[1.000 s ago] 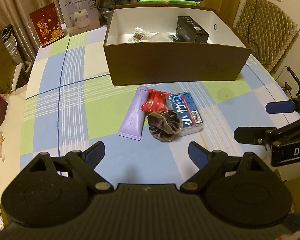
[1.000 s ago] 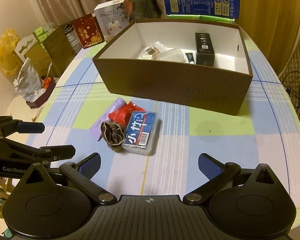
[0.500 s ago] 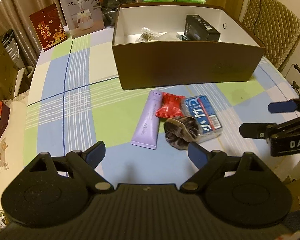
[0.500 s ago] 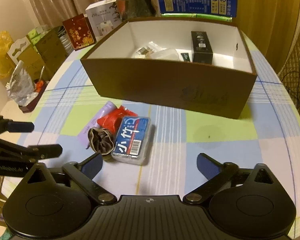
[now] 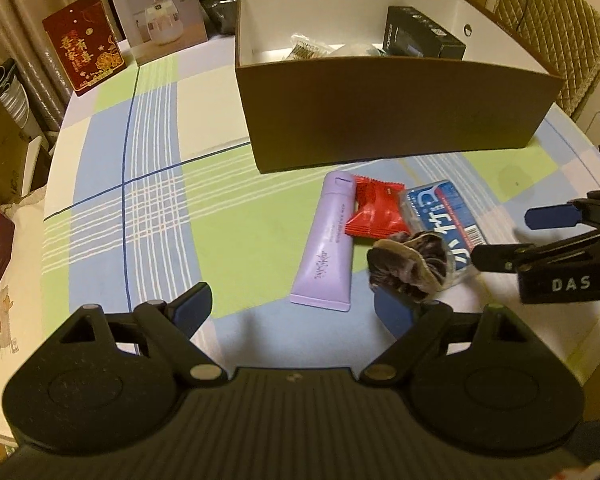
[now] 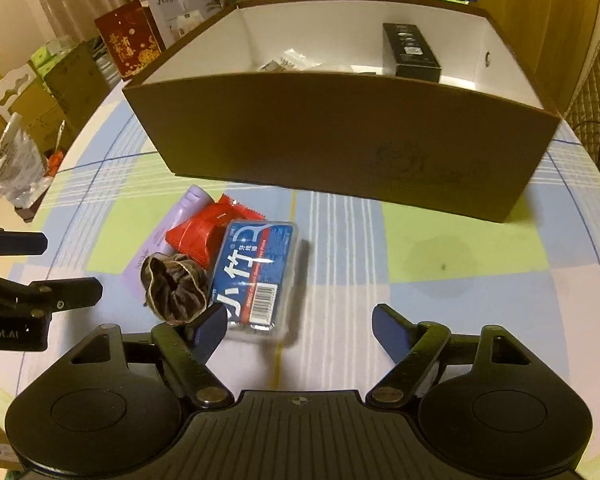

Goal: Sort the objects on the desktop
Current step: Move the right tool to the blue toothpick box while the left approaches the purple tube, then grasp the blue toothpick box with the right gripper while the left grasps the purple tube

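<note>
both grippers have closed in on the pile since a second ago. my right gripper (image 6: 298,326), jaws released, sits low over the floss case (image 6: 256,272) at centre frame; my left gripper (image 5: 292,308) is released too. the scrunchie (image 6: 174,288) touching it could snag.

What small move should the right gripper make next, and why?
Probably ease the open right gripper forward and down over the blue floss-pick box. Its fingers stand wide, holding nothing, and that box lies just ahead, outside the brown box.
</note>
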